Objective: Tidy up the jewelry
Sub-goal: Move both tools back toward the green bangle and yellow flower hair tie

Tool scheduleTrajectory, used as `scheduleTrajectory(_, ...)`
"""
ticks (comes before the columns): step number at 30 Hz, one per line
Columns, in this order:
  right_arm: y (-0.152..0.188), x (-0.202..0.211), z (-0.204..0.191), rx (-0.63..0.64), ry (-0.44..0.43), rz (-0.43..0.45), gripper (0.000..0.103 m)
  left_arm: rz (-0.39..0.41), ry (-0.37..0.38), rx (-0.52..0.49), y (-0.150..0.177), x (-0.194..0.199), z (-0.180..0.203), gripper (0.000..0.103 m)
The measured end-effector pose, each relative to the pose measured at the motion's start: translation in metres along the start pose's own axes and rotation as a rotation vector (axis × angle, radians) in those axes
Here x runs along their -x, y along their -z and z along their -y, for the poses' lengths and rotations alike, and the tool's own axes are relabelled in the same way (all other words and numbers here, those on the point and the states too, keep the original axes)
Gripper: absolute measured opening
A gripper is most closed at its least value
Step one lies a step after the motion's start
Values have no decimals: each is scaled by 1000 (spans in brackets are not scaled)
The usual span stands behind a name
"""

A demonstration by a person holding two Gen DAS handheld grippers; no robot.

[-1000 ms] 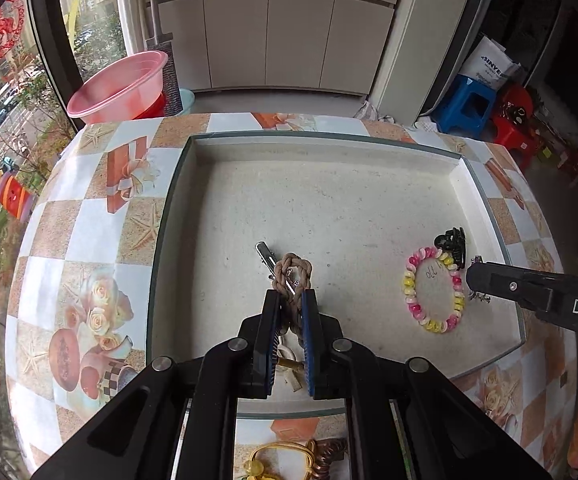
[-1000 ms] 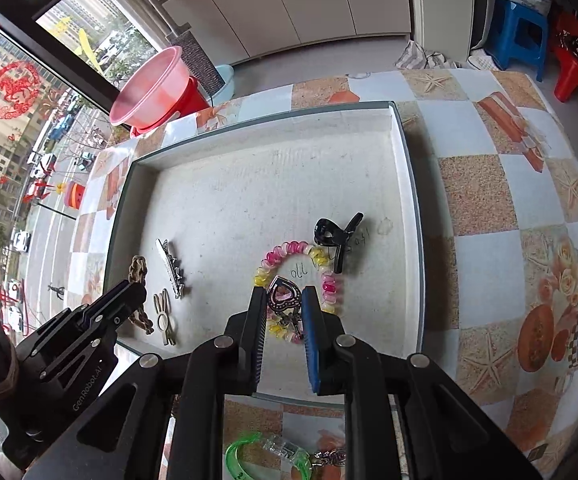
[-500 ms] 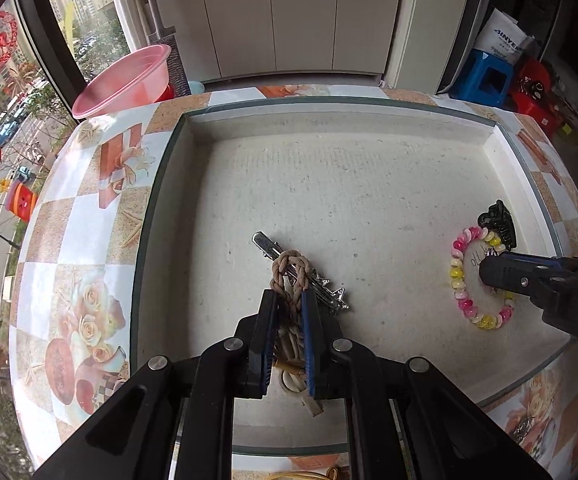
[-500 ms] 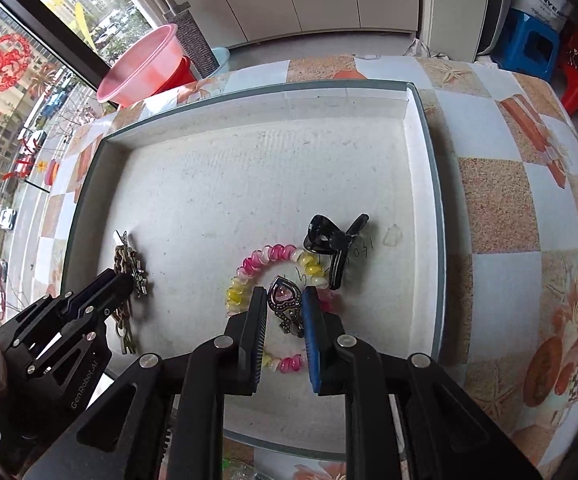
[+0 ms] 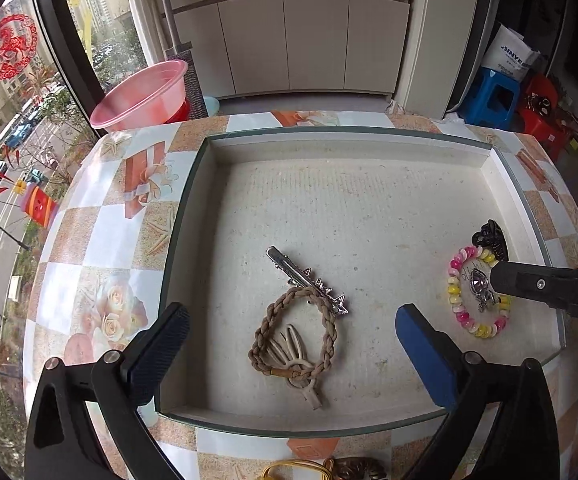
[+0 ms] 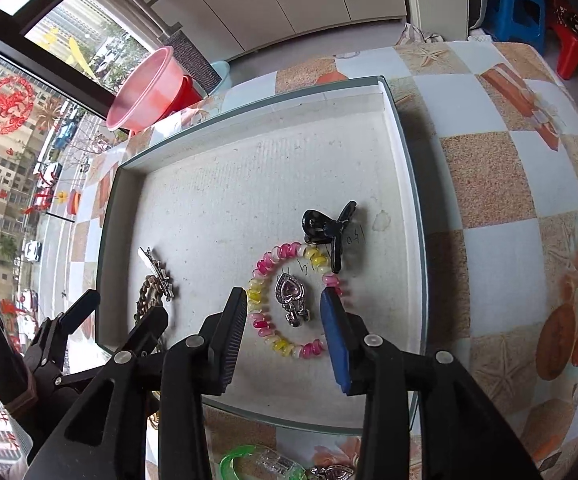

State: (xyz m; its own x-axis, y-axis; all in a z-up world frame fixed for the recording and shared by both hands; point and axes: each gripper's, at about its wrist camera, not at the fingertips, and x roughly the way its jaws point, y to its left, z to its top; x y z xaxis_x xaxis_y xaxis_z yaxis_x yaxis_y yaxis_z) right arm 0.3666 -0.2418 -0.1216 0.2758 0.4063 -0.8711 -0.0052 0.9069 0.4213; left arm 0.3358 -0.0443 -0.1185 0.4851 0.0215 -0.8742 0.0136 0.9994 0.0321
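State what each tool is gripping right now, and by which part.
Nothing is held. The left tool is open over the braided bracelet; the right tool is open around the heart pendant.

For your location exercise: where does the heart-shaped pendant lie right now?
In the right wrist view, the heart pendant lies on the tray floor inside the pink-and-yellow bead bracelet, between the open right tongs.

Left gripper (image 5: 292, 328) and right gripper (image 6: 285, 304), jaws spread wide, empty, each pointing toward 12 o'clock.
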Motion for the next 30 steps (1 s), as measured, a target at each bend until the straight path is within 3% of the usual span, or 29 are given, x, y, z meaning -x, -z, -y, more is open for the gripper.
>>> scheduleTrajectory(6, 4, 19, 2, -31, -23, 29, 51, 9, -4, 0, -2, 16, -4, 103)
scheduleTrajectory(9, 9, 29, 3, -39, -39, 42, 60, 24, -12, -2, 2, 30, -6, 103)
scheduleTrajectory(11, 14, 35, 3, -46, -52, 48, 76, 24, -20, -5, 5, 37, -8, 103)
scheduleTrajectory(13, 20, 41, 4, -52, -66, 57, 80, 29, -53, -19, 10, 45, -9, 103)
scheduleTrajectory(19, 43, 61, 3, -62, -81, 91, 89, 60, -51, -38, 34, 71, -19, 103)
scheduleTrajectory(22, 55, 68, 4, -68, -71, 104, 103, 37, -39, -35, 49, 76, -27, 103)
scheduleTrajectory(25, 68, 71, 4, -79, -63, 96, 103, -10, -15, -32, 63, 76, -33, 103)
scheduleTrajectory(30, 92, 68, 7, -91, -33, 10, 103, -74, -20, 2, 92, 74, -46, 103)
